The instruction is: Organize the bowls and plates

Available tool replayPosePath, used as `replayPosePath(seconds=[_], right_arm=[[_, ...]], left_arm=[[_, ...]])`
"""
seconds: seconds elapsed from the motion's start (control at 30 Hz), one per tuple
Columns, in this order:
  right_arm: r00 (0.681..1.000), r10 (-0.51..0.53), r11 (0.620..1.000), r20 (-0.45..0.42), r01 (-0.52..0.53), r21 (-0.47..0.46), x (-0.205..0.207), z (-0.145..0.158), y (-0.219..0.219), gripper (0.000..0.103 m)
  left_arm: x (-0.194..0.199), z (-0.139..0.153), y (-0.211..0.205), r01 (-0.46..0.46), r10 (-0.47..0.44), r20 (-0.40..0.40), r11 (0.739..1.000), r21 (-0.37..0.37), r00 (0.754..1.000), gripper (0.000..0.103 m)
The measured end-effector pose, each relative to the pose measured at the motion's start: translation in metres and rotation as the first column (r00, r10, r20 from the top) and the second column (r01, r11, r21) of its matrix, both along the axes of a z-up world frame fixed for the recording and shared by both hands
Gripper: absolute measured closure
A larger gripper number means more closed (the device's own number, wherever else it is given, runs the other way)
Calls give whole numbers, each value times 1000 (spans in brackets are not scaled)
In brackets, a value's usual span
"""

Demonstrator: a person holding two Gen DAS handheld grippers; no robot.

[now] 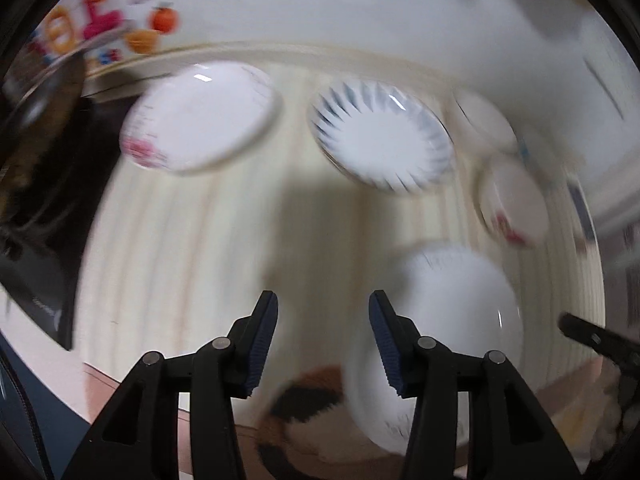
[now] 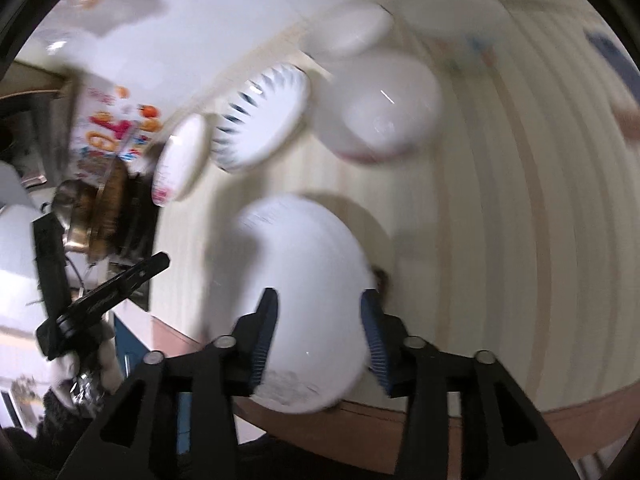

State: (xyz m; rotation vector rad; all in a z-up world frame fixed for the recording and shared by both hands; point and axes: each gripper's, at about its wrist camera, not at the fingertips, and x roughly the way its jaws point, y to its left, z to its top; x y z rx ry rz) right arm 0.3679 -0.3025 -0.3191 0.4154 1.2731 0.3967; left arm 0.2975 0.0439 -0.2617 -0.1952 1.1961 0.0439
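A large white plate (image 2: 304,300) lies near the front edge of the pale striped table (image 2: 520,240). My right gripper (image 2: 319,304) hangs over it, jaws open, pads clear of the plate. In the left wrist view that same plate (image 1: 440,320) sits right of my left gripper (image 1: 323,308), which is open with only bare table between its fingers. Further back lie a flower-edged white plate (image 1: 200,116), a blue-striped plate (image 1: 384,136), a small white bowl (image 1: 486,120) and a bowl with a red mark (image 1: 516,204). Everything is motion-blurred.
A colourful poster (image 1: 100,24) and a dark metal pot (image 2: 80,216) stand off the table's left end. A white wall (image 1: 360,8) runs behind the table. An orange-and-black patchy thing (image 1: 304,400) shows below the front edge. More white dishes (image 2: 352,30) lie at the far side.
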Motion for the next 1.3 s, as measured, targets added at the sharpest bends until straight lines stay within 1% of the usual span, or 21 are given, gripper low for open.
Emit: replayPosePath(seconds=[0.03, 0.07, 0.13, 0.17, 0.23, 0.3, 0.33, 0.43, 0.57, 0.67, 0.73, 0.8, 0.87, 0.9, 0.97, 1.03, 1.1, 1.2, 1.3], right_arm=[[1000, 15, 1000, 21, -15, 23, 11, 13, 12, 49], [999, 31, 998, 35, -32, 49, 20, 21, 21, 49], [996, 67, 993, 60, -72, 95, 43, 34, 49, 49], [993, 88, 990, 73, -96, 103, 57, 37, 68, 49], [990, 111, 989, 90, -119, 88, 85, 38, 102, 49], [987, 133, 986, 91, -141, 91, 117, 31, 138, 49], [986, 140, 986, 87, -148, 83, 132, 27, 155, 49], [985, 158, 985, 72, -162, 51, 182, 8, 209, 49], [983, 174, 984, 65, -176, 26, 234, -22, 262, 49], [983, 174, 985, 50, -175, 11, 269, -46, 295, 49], [984, 170, 985, 51, -170, 9, 285, -58, 308, 50], [987, 153, 988, 47, -154, 15, 300, -70, 318, 56], [989, 142, 989, 31, -143, 32, 314, -82, 325, 69], [990, 137, 990, 25, -138, 37, 320, -87, 328, 71], [990, 138, 989, 17, -139, 56, 329, -97, 334, 82], [988, 151, 985, 12, -152, 84, 334, -104, 340, 86], [987, 157, 984, 35, -160, 79, 332, -104, 342, 86], [986, 159, 983, 43, -162, 92, 330, -104, 340, 86], [984, 167, 982, 62, -172, 82, 323, -98, 336, 86]], left_arm=[[5, 5, 17, -45, 45, 16, 999, 7, 999, 56], [19, 3, 30, -77, 77, 20, 997, 9, 997, 56], [30, 0, 57, -138, 138, 23, 990, 7, 990, 56], [34, -4, 67, -167, 167, 24, 986, 7, 986, 56], [48, -12, 100, -234, 233, 25, 972, 11, 972, 56], [60, -20, 118, -269, 268, 22, 963, 25, 963, 56], [68, -27, 132, -286, 286, 19, 958, 33, 958, 56], [89, -42, 157, -313, 313, 8, 948, 50, 950, 56], [111, -63, 179, -314, 315, -13, 947, 64, 949, 56], [122, -75, 189, -312, 314, -25, 948, 58, 949, 56], [127, -81, 191, -306, 308, -34, 951, 41, 951, 56], [129, -83, 193, -307, 308, -26, 951, 36, 951, 56], [131, -86, 194, -310, 311, -20, 950, 37, 950, 57], [130, -87, 195, -310, 311, -16, 950, 34, 950, 57], [129, -89, 196, -312, 312, -10, 950, 35, 950, 63], [125, -91, 198, -318, 318, -1, 948, 32, 948, 68], [123, -92, 199, -324, 324, 8, 945, 36, 946, 71], [121, -92, 197, -330, 330, 17, 943, 32, 944, 73], [117, -91, 193, -321, 320, 26, 947, 32, 947, 73]])
